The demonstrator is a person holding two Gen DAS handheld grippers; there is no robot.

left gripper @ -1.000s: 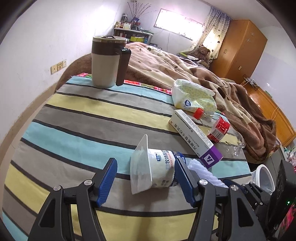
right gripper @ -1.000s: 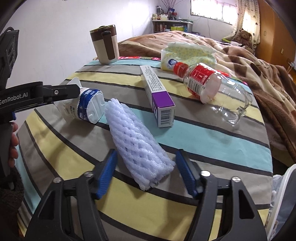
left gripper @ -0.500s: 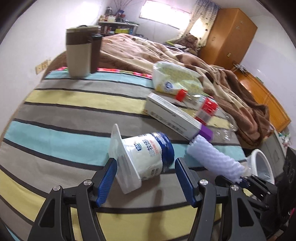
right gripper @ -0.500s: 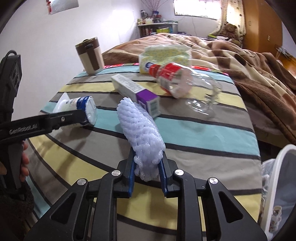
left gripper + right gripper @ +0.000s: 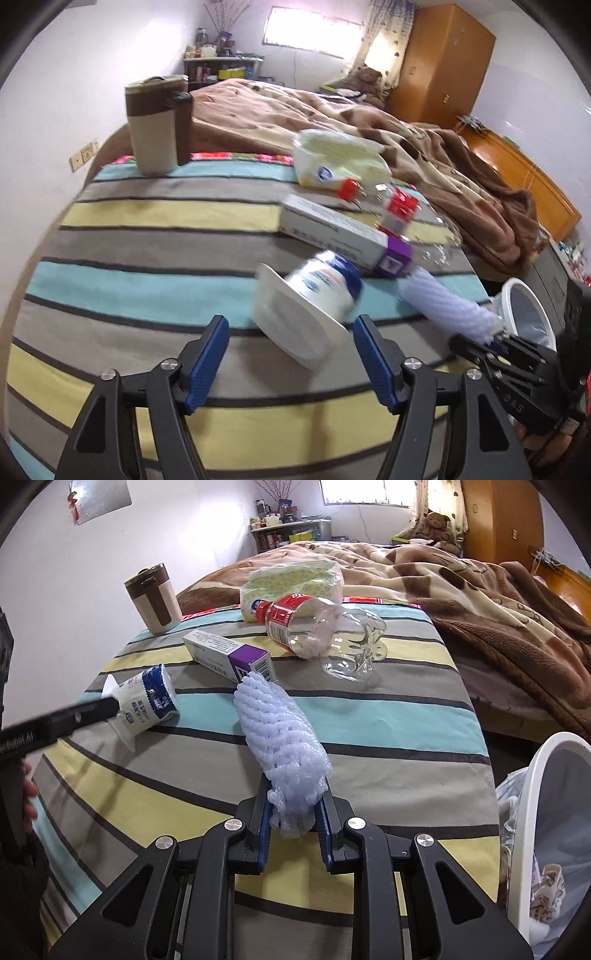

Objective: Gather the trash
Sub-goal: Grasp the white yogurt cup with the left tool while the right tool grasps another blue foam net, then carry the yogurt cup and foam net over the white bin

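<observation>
A white and blue yogurt cup [image 5: 317,291] lies on its side on the striped cloth [image 5: 147,258], blurred, its wide rim toward me. It sits between the blue pads of my left gripper [image 5: 291,328], whose jaws are opening and do not press on it. My right gripper [image 5: 295,797] is shut on the near end of a pale blue foam net sleeve [image 5: 280,731], which sticks out ahead over the cloth. In the left wrist view the foam net sleeve [image 5: 443,302] and the right gripper [image 5: 491,334] are near a white bin [image 5: 528,314].
A white and purple carton [image 5: 229,653], an empty clear bottle [image 5: 317,627] with a red cap, a tissue pack [image 5: 291,579] and a brown and beige mug [image 5: 153,598] stand farther back. The white bin [image 5: 554,812] holds some trash. A bed with a brown blanket [image 5: 480,583] lies behind.
My right gripper closed on the foam net sleeve and raised it off the cloth. The left jaws have spread wider, and the yogurt cup between them has turned and shifted right.
</observation>
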